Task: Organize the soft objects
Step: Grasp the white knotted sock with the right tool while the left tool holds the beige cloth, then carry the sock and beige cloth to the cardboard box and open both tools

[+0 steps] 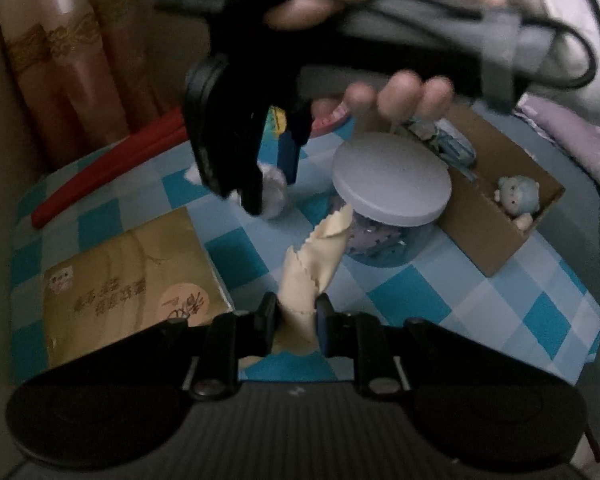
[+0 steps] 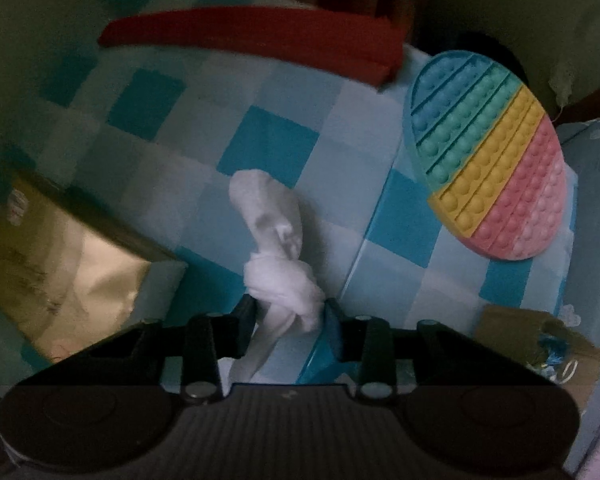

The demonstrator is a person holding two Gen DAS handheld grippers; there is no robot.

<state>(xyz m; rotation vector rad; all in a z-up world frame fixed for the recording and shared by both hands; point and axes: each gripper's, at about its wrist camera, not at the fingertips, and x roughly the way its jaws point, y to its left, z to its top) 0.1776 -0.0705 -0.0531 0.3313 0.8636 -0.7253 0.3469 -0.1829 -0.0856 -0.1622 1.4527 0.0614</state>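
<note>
1. Left gripper (image 1: pixel 296 316): jaws narrow, clamped on a cream cloth (image 1: pixel 312 256) with a zigzag edge. The cloth rises from the jaws toward frame centre and reaches the jar (image 1: pixel 392 200).
2. Right gripper (image 2: pixel 290 316): jaws drawn in on a knotted white cloth (image 2: pixel 278 280) at lower centre of the right view. The pads appear to touch the knot; the tail lies flat on the table (image 2: pixel 276 136) above it.
3. In the left view, the right gripper (image 1: pixel 244 196) hangs at upper centre, tips down over the white cloth (image 1: pixel 274 190), with a hand (image 1: pixel 396 96) around its handle.
4. Risk: the grip sits on the edge of the knot, not across it. A lift may let it slip out or loosen.
5. Risk: the cream cloth dangles near the jar lid; swinging it could snag or nudge the jar.
6. Risk: the two grippers work close together. Crossing paths could knock them.
7. Likely goal: the box (image 1: pixel 496 220) at right, which holds a blue plush (image 1: pixel 518 196).
8. Surface: blue-and-white check cover, crowded. Gold packet (image 2: pixel 72 272) lower left, red strip (image 2: pixel 252 36) along the top, rainbow pop toy (image 2: pixel 488 160) at right.
9. Room: dim; pink curtain (image 1: pixel 60 60) upper left.
</note>
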